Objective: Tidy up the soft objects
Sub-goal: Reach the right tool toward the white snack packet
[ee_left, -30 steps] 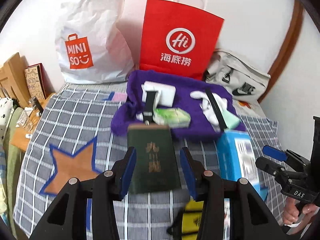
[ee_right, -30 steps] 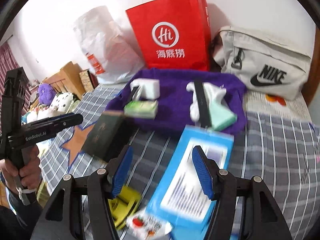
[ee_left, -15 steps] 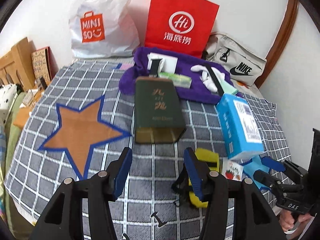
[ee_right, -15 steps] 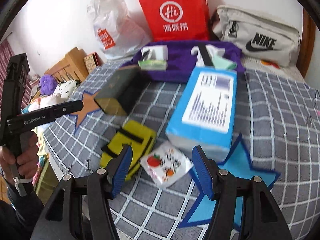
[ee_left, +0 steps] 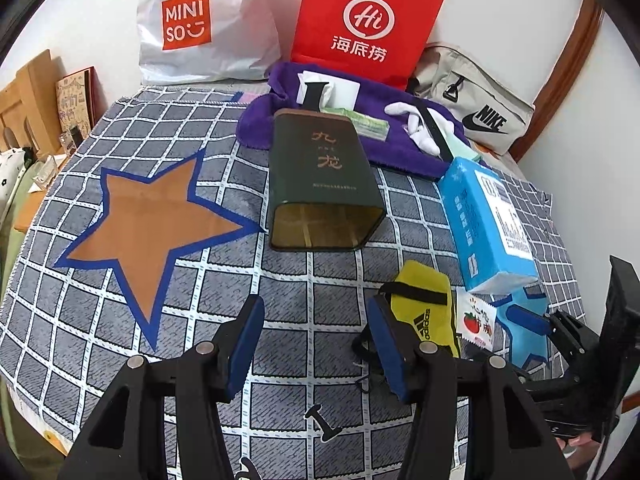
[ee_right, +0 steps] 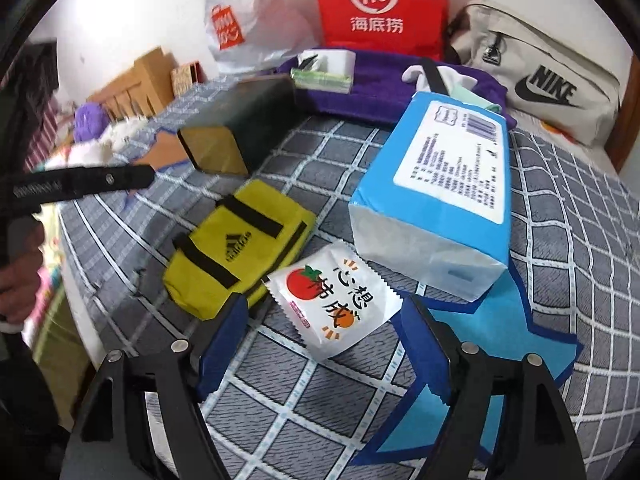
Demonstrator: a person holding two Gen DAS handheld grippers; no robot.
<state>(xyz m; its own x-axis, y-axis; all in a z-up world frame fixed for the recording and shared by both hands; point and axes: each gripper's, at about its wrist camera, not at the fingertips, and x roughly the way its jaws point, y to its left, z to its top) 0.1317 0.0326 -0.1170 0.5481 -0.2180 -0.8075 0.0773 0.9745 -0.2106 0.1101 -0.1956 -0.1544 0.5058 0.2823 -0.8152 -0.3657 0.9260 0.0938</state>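
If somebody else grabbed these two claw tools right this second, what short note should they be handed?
Left gripper: open, empty, above bare checked cloth in front of the green tin.
Right gripper: open, jaws just widened, nothing clamped; the white tomato sachet lies just ahead of its tips.
Yellow pouch and blue tissue pack flank the sachet.
Purple towel at the back already carries a few small items.
Left: these front items look unsorted.

White wall [ee_left: 500, 8] seen across upper frame, evenly lit. Curved brown wooden trim [ee_left: 560, 80] seen at upper right. Surface covered by grey checked cloth [ee_left: 328, 280] with 1 orange star [ee_left: 148, 220] at left and 1 blue star [ee_right: 480, 360] at lower right. Wooden furniture [ee_left: 32, 92] seen at upper left edge.
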